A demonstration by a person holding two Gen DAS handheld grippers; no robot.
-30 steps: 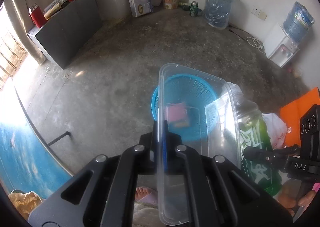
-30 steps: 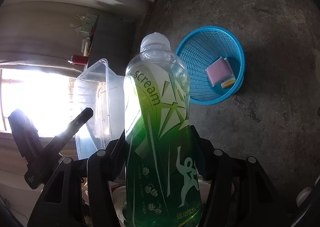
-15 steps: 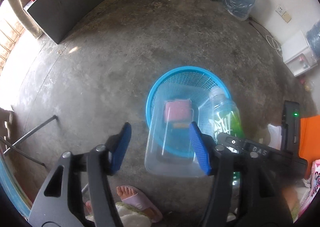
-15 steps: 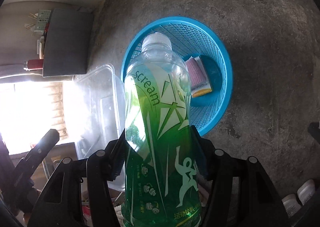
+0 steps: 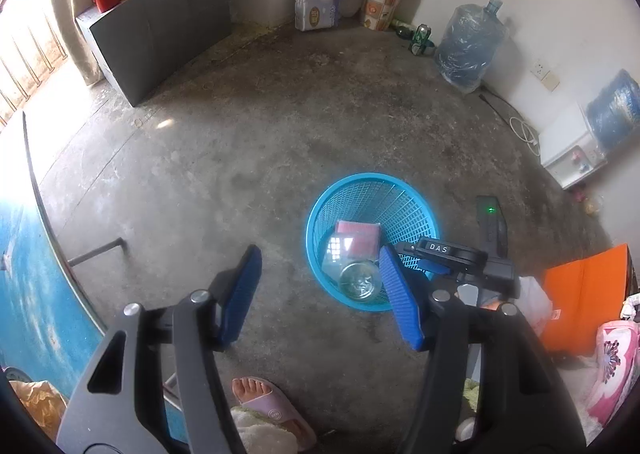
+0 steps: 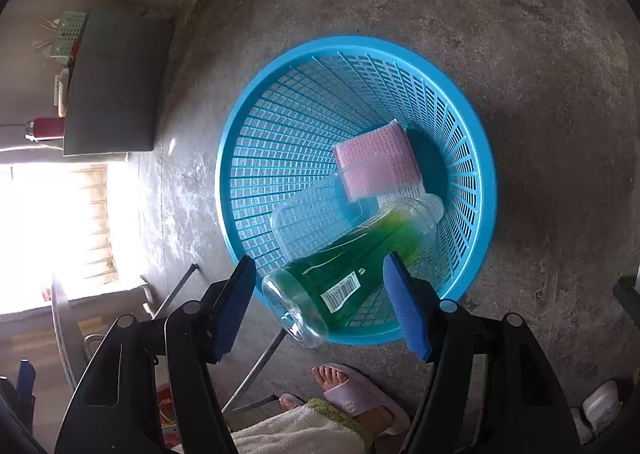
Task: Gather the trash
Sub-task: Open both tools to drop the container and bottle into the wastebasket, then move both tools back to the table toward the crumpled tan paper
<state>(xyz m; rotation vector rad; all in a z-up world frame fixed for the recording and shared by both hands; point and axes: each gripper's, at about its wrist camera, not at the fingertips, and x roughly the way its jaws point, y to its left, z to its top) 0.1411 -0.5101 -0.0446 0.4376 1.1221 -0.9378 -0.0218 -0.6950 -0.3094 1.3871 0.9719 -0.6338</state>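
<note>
A blue mesh basket (image 5: 400, 190) (image 6: 280, 126) stands on the concrete floor. Inside lie a pink sponge pack (image 5: 360, 239) (image 6: 376, 162), a clear plastic container (image 5: 334, 254) (image 6: 312, 218) and a green drink bottle (image 5: 360, 285) (image 6: 344, 274), cap end down, base up near the rim. My left gripper (image 5: 320, 286) is open and empty above the floor, just left of the basket. My right gripper (image 6: 320, 302) is open and empty over the basket's near rim, its blue pads (image 6: 406, 310) either side of the bottle's base without touching. It also shows in the left wrist view (image 5: 452, 254).
A person's foot in a pink sandal (image 5: 264, 402) (image 6: 356, 394) is below the grippers. A dark cabinet (image 5: 160, 26), water jugs (image 5: 468, 42), a white dispenser (image 5: 572, 154) and an orange board (image 5: 584, 294) line the room. A metal leg (image 5: 96, 252) stands at left.
My left gripper opened and let go of the clear container, which dropped into the basket. My right gripper opened and released the green bottle; it now lies upside down in the basket.
</note>
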